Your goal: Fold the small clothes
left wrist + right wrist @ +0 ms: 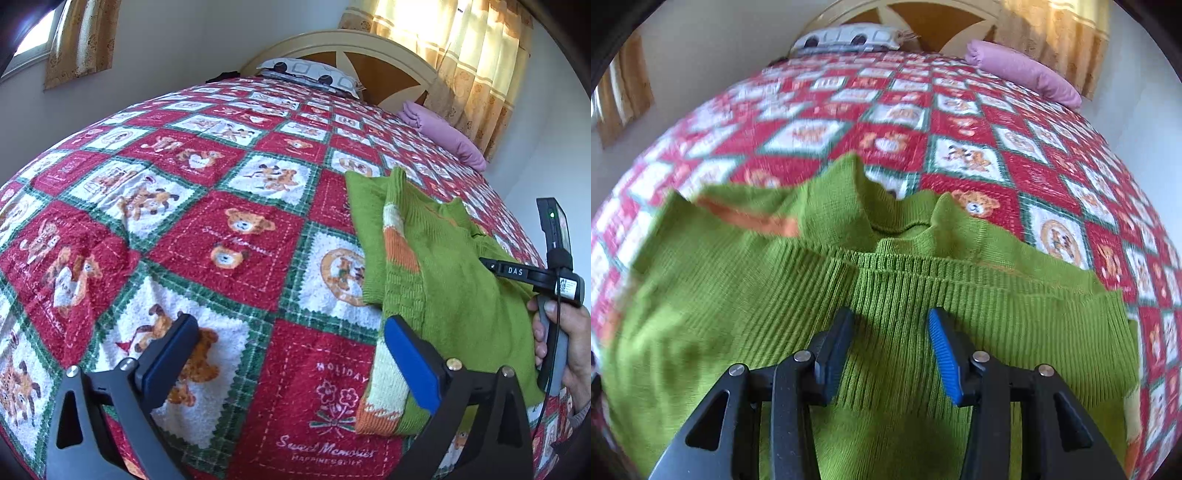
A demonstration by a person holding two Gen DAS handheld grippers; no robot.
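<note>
Sunlit curtains (476, 55) and a pale headboard (354, 48) back a bed spread with a red, white and green teddy-bear quilt (229, 229), and on the near right part of that quilt lies the task's thing, a small green knitted sweater (454, 280) with orange and cream bands. It is already partly gathered, one layer doubled over another, its ribbed edge running across the right wrist view.

The right gripper (890, 332) hangs over that ribbing with its jaws half spread; cloth shows between the blue pads (943, 354), but whether they press on it cannot be told, and the blur in this view suggests the hand is travelling. The left gripper (291, 354) stands wide apart over bare quilt, its right pad just at the sweater's banded edge, holding nothing. The person's right hand (569, 343) grips its tool's handle at the far side of the garment.

To do this fold well, the judgement is that the right side should carry its layer squarely across so edges meet, while the left comes in to pin or pinch the banded edge, keeping the knit from dragging. A lilac pillow (443, 133) and a patterned one (310, 74) lie well apart, near the headboard.
</note>
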